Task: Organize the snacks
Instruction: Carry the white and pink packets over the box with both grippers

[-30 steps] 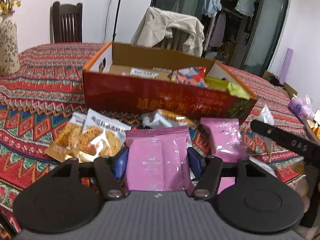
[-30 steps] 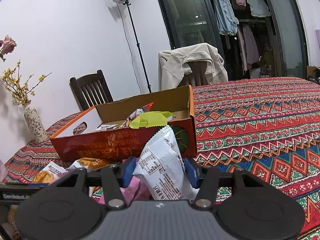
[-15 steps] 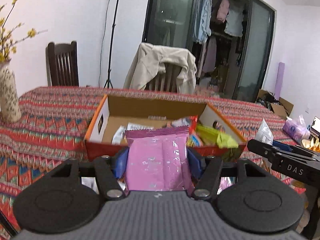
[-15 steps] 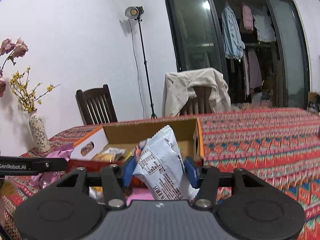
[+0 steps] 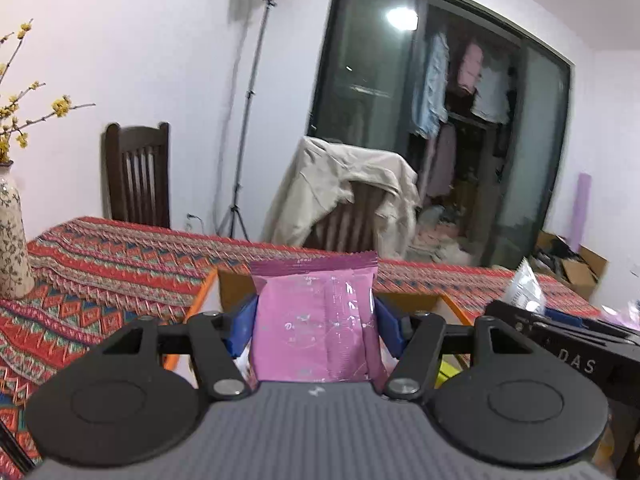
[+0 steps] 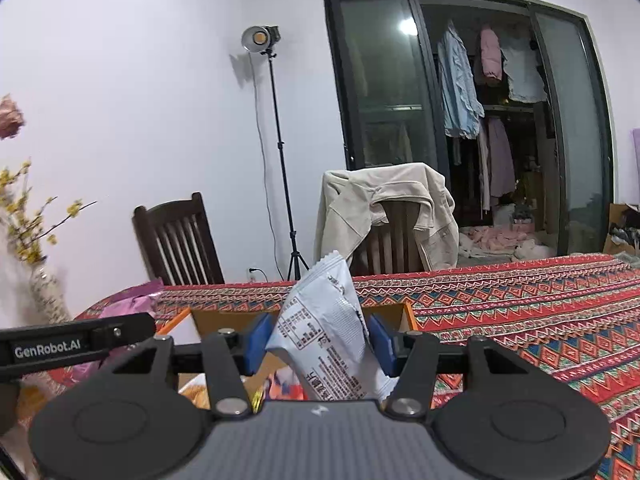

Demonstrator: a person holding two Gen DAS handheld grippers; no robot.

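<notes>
My left gripper (image 5: 316, 330) is shut on a pink snack packet (image 5: 316, 320) and holds it upright above the near side of the open cardboard box (image 5: 232, 284). My right gripper (image 6: 318, 342) is shut on a white snack packet (image 6: 324, 332) with black print, held over the same box (image 6: 406, 316). Several snacks show inside the box below the right gripper (image 6: 280, 390). The right gripper also shows at the right edge of the left wrist view (image 5: 560, 344), and the left gripper at the left edge of the right wrist view (image 6: 76, 344).
The table has a red patterned cloth (image 6: 520, 312). A flowered vase (image 5: 12, 240) stands at the left. Two chairs (image 5: 138, 176) stand behind the table, one draped with a beige jacket (image 6: 384, 208). A light stand (image 6: 276, 152) is at the wall.
Both grippers have risen and tilted up with their packets, from table level in front of the box to above it. The loose snacks on the cloth have dropped out of view.
</notes>
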